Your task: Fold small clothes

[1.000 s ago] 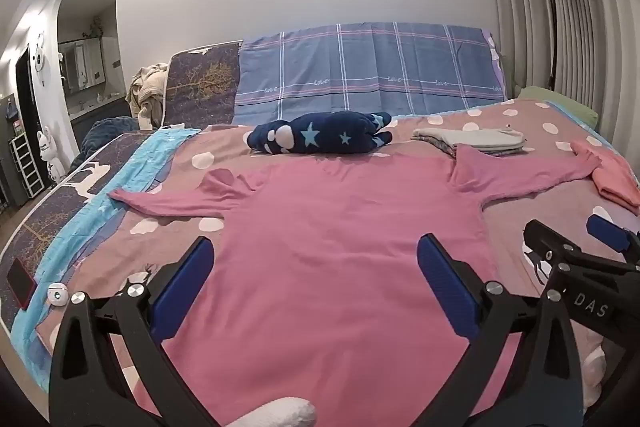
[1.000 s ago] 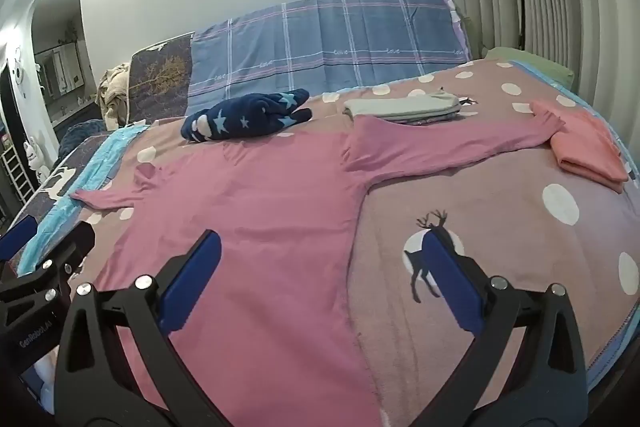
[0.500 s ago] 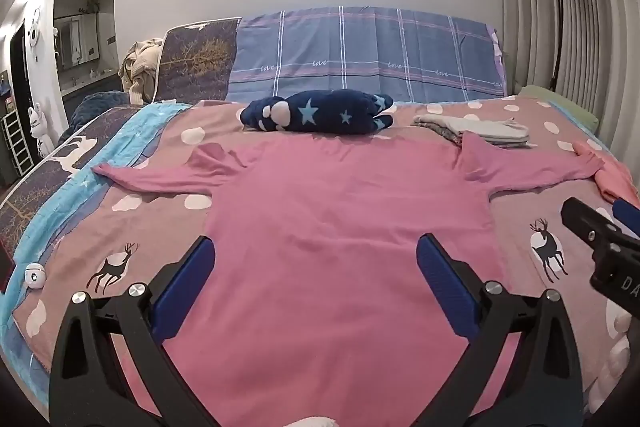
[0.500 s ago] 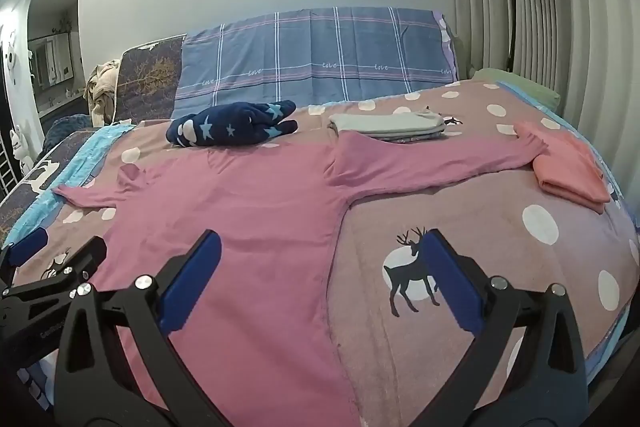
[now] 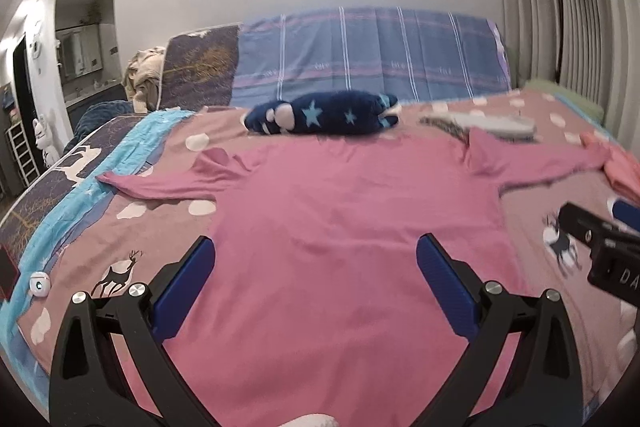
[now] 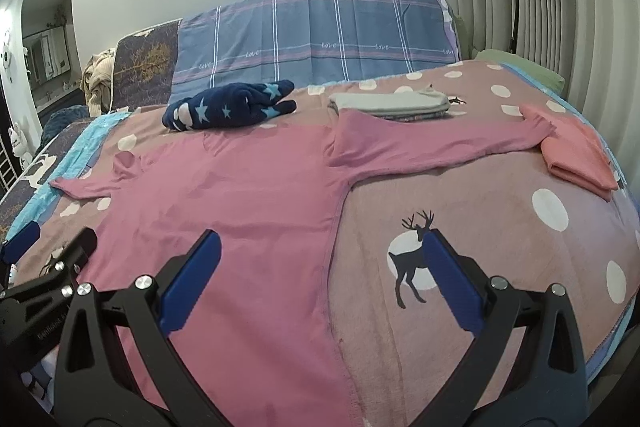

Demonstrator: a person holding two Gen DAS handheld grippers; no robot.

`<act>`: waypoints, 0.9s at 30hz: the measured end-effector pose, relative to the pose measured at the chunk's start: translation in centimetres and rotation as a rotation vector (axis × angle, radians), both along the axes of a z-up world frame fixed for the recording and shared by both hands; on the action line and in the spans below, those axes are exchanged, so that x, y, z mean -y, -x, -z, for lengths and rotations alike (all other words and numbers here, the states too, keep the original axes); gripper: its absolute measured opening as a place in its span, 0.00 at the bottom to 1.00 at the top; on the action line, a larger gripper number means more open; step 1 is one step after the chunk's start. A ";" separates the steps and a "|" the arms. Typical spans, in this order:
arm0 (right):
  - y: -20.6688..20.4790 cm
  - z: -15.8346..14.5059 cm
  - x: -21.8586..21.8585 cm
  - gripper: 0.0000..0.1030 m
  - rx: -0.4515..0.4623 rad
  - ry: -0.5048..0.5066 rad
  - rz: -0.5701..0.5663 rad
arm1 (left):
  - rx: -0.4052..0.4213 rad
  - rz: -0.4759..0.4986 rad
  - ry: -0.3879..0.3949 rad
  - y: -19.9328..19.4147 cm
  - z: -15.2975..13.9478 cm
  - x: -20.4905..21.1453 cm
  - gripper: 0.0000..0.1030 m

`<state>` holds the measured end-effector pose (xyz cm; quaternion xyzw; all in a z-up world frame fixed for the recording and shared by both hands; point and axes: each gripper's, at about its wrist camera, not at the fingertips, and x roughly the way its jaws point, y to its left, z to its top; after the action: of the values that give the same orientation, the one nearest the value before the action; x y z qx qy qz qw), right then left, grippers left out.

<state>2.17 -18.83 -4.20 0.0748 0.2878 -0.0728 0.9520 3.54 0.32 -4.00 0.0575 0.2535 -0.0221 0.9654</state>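
A pink long-sleeved shirt (image 5: 340, 227) lies flat on the bed with both sleeves spread out; it also shows in the right wrist view (image 6: 240, 203). My left gripper (image 5: 316, 275) is open and empty above the shirt's lower body. My right gripper (image 6: 320, 279) is open and empty above the shirt's right side seam and the bedspread. The right gripper's body shows at the right edge of the left wrist view (image 5: 600, 247). The left gripper's body shows at the left edge of the right wrist view (image 6: 44, 279).
A rolled navy star-print garment (image 6: 228, 105) lies beyond the collar. A folded grey pile (image 6: 390, 103) and a folded salmon garment (image 6: 576, 155) lie by the right sleeve. The spotted deer-print bedspread (image 6: 500, 227) covers the bed. A plaid pillow (image 6: 316, 35) stands behind.
Both grippers have risen and drawn back slightly, so the view shifted and more of the bed shows. Both stay open. The shirt has not moved.
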 end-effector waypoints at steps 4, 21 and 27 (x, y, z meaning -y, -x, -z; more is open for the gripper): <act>-0.3 0.3 -0.4 0.98 -0.014 0.009 -0.003 | -0.015 0.031 -0.037 -0.1 0.5 0.5 0.96; -1.0 0.7 -2.9 0.98 -0.027 0.050 -0.051 | 0.014 0.026 0.047 -0.4 0.7 -2.1 0.93; -1.4 0.9 -4.2 0.98 -0.040 0.060 -0.066 | 0.002 0.026 0.096 -0.6 1.0 -3.8 0.93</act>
<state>3.56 -14.60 -5.08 0.0352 0.3066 -0.0514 0.9498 4.15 4.13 -5.03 0.0143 0.2506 -0.0469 0.9668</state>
